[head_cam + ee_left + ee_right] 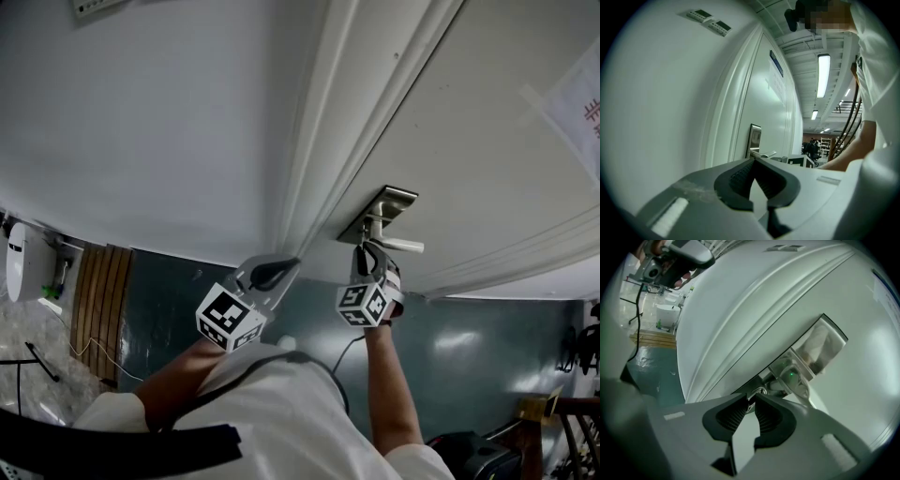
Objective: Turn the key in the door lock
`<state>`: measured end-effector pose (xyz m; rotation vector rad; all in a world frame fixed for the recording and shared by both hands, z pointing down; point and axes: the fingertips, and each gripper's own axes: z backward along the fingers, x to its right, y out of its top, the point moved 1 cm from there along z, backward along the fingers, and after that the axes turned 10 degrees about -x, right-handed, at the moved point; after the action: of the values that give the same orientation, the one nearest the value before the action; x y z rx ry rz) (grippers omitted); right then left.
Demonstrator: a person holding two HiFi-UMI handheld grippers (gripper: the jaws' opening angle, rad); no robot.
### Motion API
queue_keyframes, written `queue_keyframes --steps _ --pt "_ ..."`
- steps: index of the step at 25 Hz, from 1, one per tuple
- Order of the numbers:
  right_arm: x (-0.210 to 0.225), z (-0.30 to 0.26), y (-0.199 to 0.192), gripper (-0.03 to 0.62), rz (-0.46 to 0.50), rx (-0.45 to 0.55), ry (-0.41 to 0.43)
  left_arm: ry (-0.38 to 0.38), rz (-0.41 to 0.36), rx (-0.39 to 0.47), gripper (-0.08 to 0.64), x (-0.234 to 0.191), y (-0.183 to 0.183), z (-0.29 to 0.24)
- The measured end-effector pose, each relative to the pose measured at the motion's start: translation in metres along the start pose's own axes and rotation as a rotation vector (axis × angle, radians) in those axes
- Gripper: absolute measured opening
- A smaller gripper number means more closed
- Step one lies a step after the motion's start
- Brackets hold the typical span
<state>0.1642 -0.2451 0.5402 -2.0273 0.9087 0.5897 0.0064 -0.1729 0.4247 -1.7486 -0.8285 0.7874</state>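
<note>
The white door (487,169) carries a steel lock plate (380,211) with a lever handle (398,246). My right gripper (373,251) is just under the handle, up against the plate. In the right gripper view its ribbed pads (740,414) are pinched on the small metal key (751,402), which sticks out of the lock under the handle (792,378); a key ring (759,391) shows just beyond the tips. My left gripper (272,274) hovers beside the door frame (328,141), left of the lock. Its tips (753,159) meet with nothing between them.
A paper notice (577,103) is taped to the door at the upper right. The plain white wall (141,112) lies left of the frame and bears two wall switches (710,22). A slatted wooden bench (101,300) stands on the teal floor at the left.
</note>
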Motion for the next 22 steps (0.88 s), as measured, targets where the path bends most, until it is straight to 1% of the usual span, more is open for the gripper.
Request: queue_keyframes --steps 11,14,15,17,19,22 --pt "-0.008 -0.001 -0.002 0.067 0.381 -0.042 -0.015 0.0 0.003 0.012 0.006 0.004 -0.003 0.006" --pt "-0.009 -0.001 -0.003 0.071 0.456 -0.055 -0.016 -0.004 0.002 0.011 0.006 0.006 -0.003 0.006" --pt "-0.009 -0.002 -0.003 0.071 0.462 -0.059 -0.016 -0.005 0.002 0.01 0.006 0.007 -0.003 0.006" --pt "-0.008 -0.002 -0.004 0.071 0.436 -0.062 -0.012 -0.007 0.0 0.01 0.006 0.009 -0.002 0.006" --pt "-0.007 -0.001 -0.003 0.072 0.367 -0.055 -0.01 -0.009 -0.004 0.009 0.006 0.01 -0.002 0.006" --pt "-0.004 0.004 -0.001 0.067 0.228 -0.024 -0.01 -0.007 -0.01 0.005 0.006 0.011 -0.001 0.007"
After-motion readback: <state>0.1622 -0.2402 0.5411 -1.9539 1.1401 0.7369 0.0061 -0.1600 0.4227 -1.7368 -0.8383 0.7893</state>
